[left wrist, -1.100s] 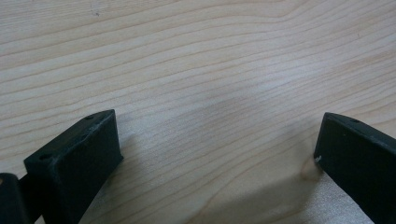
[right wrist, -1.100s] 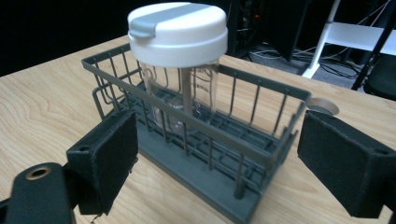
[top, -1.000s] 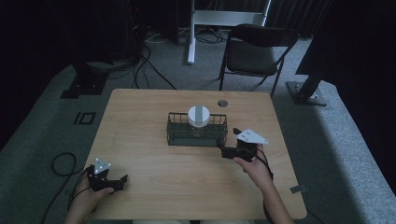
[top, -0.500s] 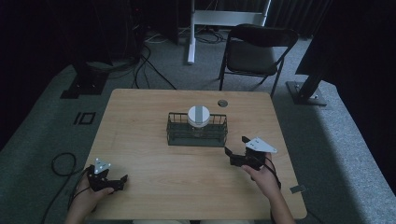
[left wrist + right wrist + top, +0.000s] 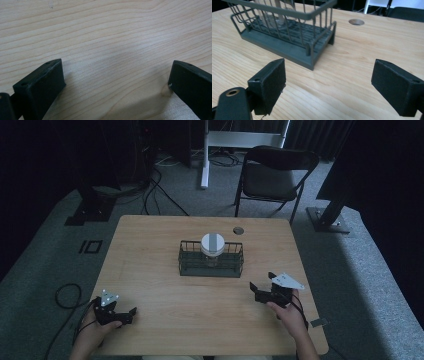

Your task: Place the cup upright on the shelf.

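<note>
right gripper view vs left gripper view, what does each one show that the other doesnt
Right gripper view alone: the wire basket with a clear jar inside, and the round hole in the table. Left gripper view alone: the left gripper, its jaws spread wide over bare wood. Both share: the wooden table, and open jaws holding nothing; the right gripper is empty too.

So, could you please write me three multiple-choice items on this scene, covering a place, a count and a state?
1. Where is the jar?
A. in the wire basket
B. on the chair
C. at the table's left edge

2. How many jars are in the basket?
A. three
B. one
C. none

3. How are the right tongs?
A. shut on the jar
B. shut, empty
C. open, empty

Answers: 1 A, the basket's wires surround the jar; 2 B, a single white lid shows; 3 C, the right gripper view shows the jaws wide apart over bare wood.
</note>
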The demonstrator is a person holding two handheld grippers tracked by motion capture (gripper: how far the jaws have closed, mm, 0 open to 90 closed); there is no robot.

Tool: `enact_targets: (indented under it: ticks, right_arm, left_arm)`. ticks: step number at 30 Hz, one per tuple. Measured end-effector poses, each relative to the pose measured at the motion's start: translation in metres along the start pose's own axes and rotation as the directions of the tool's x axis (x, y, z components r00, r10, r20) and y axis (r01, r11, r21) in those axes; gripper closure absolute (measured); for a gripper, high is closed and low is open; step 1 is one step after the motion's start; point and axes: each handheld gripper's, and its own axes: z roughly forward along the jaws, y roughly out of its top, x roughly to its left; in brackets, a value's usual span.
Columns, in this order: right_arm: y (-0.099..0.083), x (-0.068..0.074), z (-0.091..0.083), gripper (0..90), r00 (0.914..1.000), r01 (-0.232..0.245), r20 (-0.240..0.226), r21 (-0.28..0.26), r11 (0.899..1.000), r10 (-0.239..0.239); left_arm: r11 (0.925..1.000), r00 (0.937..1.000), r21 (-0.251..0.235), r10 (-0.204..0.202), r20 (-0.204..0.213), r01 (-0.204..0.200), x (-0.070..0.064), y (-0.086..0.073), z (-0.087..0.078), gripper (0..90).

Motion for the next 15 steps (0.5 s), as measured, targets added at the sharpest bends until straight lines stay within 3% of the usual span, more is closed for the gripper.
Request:
enact_targets:
  ticks: [10,15]
  right_arm:
    - [-0.017,-0.013,-0.005,12.3,0.9988,-0.023,0.044,0.038,0.999,0.021]
    - [-0.023,-0.021,-0.008,12.2,0.9956,-0.026,0.091,0.056,0.998,0.021]
  left_arm:
    - [1.0,1.0,0.001,0.001,0.0,-0.001,0.0,0.0,0.0,0.7]
    - [1.0,1.0,0.001,0.001,0.0,-0.001,0.0,0.0,0.0,0.7]
